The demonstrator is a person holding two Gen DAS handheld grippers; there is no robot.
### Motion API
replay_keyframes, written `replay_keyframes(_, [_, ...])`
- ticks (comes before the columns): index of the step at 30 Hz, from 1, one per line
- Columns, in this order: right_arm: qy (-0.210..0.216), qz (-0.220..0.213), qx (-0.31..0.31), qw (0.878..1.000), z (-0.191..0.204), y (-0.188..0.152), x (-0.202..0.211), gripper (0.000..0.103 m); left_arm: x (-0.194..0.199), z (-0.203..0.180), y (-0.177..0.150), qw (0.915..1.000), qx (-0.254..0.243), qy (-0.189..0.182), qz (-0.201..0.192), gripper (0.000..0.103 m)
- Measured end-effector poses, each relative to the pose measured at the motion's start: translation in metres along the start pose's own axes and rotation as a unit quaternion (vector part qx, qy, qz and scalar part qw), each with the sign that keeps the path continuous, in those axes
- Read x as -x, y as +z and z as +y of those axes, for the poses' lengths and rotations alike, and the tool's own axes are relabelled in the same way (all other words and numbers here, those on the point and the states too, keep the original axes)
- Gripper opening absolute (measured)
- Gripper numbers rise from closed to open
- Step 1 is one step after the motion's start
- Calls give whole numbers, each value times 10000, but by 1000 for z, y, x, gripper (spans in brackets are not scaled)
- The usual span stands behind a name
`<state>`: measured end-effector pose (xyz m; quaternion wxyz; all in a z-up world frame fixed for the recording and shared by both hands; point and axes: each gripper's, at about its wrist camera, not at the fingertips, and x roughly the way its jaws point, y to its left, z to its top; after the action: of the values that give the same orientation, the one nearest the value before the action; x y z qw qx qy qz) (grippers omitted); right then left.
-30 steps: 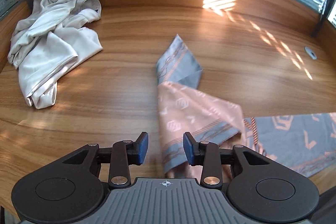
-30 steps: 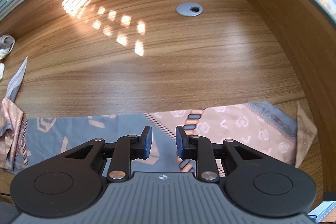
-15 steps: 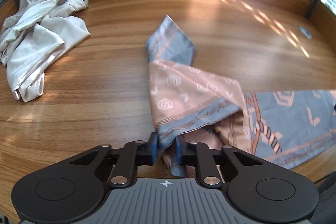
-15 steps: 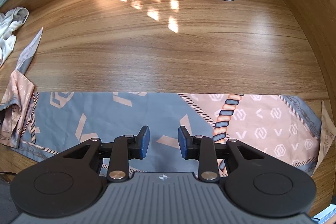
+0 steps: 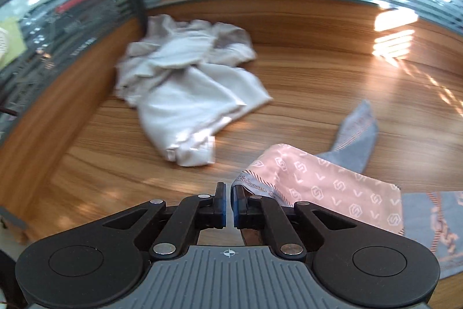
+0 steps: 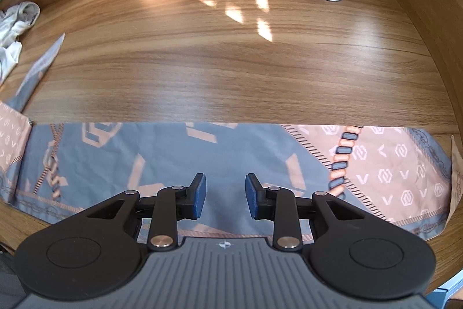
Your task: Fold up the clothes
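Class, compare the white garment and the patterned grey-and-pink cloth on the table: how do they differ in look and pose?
The white garment is plain; the patterned cloth carries pink-and-grey logos and chain prints. The white garment lies crumpled in a heap near the table's far corner; the patterned cloth is spread mostly flat along the near edge, one end folded over. No gripper touches the white garment; the left gripper is shut beside the patterned cloth's folded end. Both rest on the wooden table.

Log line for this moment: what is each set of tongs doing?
left tongs: shut on patterned scarf corner | right tongs: open, above scarf | white garment: unfolded heap on desk
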<state>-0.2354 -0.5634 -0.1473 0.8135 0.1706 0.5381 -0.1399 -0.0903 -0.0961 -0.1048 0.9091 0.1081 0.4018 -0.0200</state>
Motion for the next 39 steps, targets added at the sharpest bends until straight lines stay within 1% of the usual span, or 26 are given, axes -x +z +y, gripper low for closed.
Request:
replay_keyframes(2, [117, -68, -10, 9999, 10, 0, 4, 34, 1, 16, 0, 9997, 27, 244, -45, 7])
replay_keyframes(4, [221, -134, 4, 9997, 26, 1, 7, 34, 1, 31, -1, 9993, -8, 369, -54, 7])
replay_keyframes(6, [282, -182, 14, 9994, 44, 3, 9, 34, 0, 47, -3, 9992, -55, 404, -29, 7])
replay_keyframes(9, [322, -276, -6, 9991, 75, 4, 12, 34, -4, 70, -6, 9993, -152, 348, 23, 7])
replay_keyframes(15, [296, -411, -28, 9987, 134, 3, 13, 34, -8, 105, -11, 9985, -534, 92, -55, 7])
replay_keyframes(18, [238, -458, -34, 9987, 160, -4, 17, 34, -7, 110, -9, 9963, -778, -304, -201, 7])
replay_keyframes(20, [198, -464, -53, 9987, 168, -7, 19, 34, -5, 105, -6, 9926, -1009, -596, -318, 7])
replay_keyframes(23, [153, -456, -46, 9988, 173, -15, 24, 34, 1, 85, -4, 9842, -1375, -986, -514, 8])
replay_keyframes(27, [102, -395, -44, 9992, 158, -23, 29, 34, 12, 42, -3, 9733, -1636, -1474, -646, 8])
replay_keyframes(31, [39, -370, -40, 9993, 128, -27, 35, 34, 24, -13, -10, 9642, -1778, -1861, -637, 8])
replay_keyframes(36, [-2, -379, -46, 9993, 80, -28, 41, 34, 38, -83, -21, 9524, -1946, -2278, -572, 8])
replay_keyframes(37, [-10, -379, -35, 9993, 70, -28, 41, 34, 40, -98, -24, 9499, -1987, -2359, -512, 8])
replay_keyframes(39, [-12, -373, 1, 9993, 51, -28, 42, 34, 42, -119, -32, 9482, -2032, -2409, -401, 10])
